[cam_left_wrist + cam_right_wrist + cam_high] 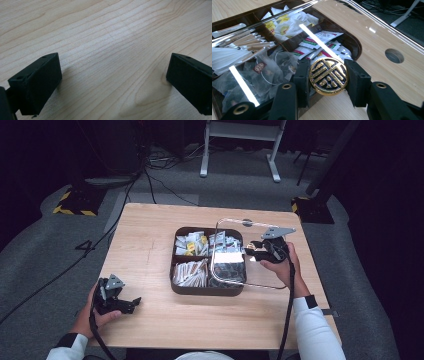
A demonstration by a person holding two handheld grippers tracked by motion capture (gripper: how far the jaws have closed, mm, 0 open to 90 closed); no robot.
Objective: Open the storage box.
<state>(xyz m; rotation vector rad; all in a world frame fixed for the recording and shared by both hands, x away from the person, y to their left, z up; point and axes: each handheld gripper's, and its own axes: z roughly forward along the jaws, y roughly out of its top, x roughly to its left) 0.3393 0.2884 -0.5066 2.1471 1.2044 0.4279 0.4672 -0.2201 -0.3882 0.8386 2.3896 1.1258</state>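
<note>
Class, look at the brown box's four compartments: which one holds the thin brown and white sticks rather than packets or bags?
The front-left compartment of the brown box, on the person's side: it holds long thin sticks, while the other three hold flat sachets or tea bags.

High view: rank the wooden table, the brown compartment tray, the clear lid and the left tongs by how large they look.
1. Wooden table.
2. Brown compartment tray and clear lid: footprints look about alike, and the lid is raised and tilted, so unranked.
3. Left tongs, smallest.
</note>
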